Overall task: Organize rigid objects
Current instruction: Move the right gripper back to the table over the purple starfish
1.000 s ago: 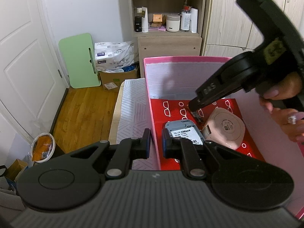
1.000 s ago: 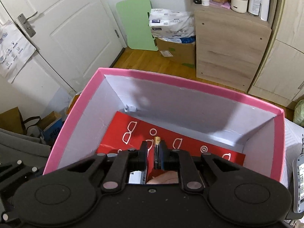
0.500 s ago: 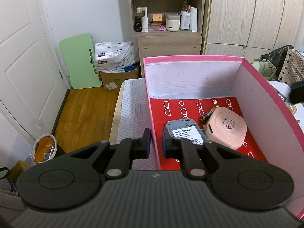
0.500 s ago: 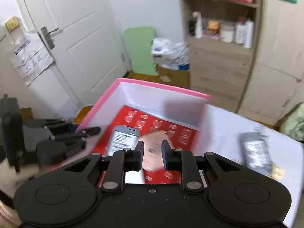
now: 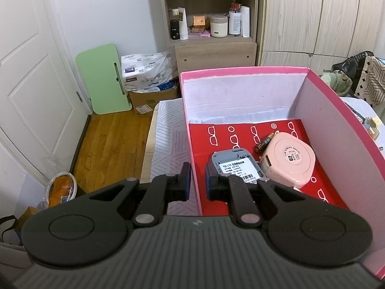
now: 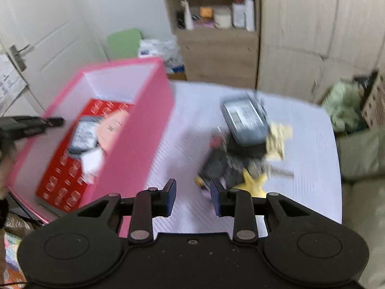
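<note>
Fingers of our left gripper (image 5: 197, 184) straddle the near-left wall of the pink cardboard box (image 5: 243, 70), pinching it. Inside lie a grey labelled device (image 5: 237, 166), a rounded pink case (image 5: 288, 159) and a small dark battery (image 5: 263, 142). Our right gripper (image 6: 193, 198) is spread and empty above the white table (image 6: 308, 130), near a blurred pile of objects (image 6: 240, 149).
</note>
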### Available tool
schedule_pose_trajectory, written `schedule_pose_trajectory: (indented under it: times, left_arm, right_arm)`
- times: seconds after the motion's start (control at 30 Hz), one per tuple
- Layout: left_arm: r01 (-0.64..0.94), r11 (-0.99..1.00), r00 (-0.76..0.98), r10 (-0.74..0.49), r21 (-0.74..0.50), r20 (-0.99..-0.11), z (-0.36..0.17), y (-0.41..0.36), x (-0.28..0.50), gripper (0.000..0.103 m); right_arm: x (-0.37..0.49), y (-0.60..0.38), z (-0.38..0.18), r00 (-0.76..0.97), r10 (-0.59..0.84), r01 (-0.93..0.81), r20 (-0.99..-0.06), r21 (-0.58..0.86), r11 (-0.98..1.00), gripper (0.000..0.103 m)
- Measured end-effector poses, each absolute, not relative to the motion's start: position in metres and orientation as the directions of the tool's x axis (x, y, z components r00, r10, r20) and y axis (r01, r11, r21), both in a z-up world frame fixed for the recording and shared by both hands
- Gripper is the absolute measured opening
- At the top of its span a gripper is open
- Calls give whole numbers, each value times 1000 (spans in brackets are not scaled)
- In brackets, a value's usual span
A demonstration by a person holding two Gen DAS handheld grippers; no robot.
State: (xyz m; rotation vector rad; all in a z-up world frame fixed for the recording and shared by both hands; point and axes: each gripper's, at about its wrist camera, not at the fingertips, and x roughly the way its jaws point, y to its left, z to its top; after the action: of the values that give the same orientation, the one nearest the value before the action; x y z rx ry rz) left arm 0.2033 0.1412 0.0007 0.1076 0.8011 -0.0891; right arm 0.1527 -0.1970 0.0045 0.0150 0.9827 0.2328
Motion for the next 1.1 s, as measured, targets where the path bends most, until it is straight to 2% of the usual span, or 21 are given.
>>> schedule_pose_trajectory:
  times: [0.13,0.27,0.43,0.47,0.5,0.53,0.8,0.87,1.1]
  left_arm:
    - [121,991,693,-38,63,-720,0,140,203,11]
    - [120,991,693,-38,63,-720,0,141,203,11]
    - [121,990,693,-36,67,-720,0,141,203,11]
    - [121,990,693,-37,66,-720,0,141,203,11]
    - [121,991,694,-37,66,-719,0,141,203,11]
    - [121,990,693,-35,69,-720,0,141,203,11]
    - [121,990,694,-36,67,-719,0,141,203,11]
    - [122,990,694,-34,71,-719,0,141,203,11]
    - [123,990,693,-32,75,-720,0,141,203,11]
  right_arm:
    - [145,-209,-18,541,170,-165,-824,95,982,45]
    - [145,-211,-33,524,216,-180,-824,141,974,45]
    - [155,-202,-47,524,216,-194,-824,131,972,50]
    - [157,-202,-49,532,214,-190,-819,131,973,53]
    - [159,-202,-50,542,211,-187,-813,129,974,60]
    - [160,-202,-50,551,207,-181,-808,127,975,63]
    - [168,-207,-61,581,166,-119,-797,118,986,65]
    - [168,-206,-62,592,150,-125,-792,93,988,58]
    - [160,-202,-56,600,126,-139,-790,52,989,57]
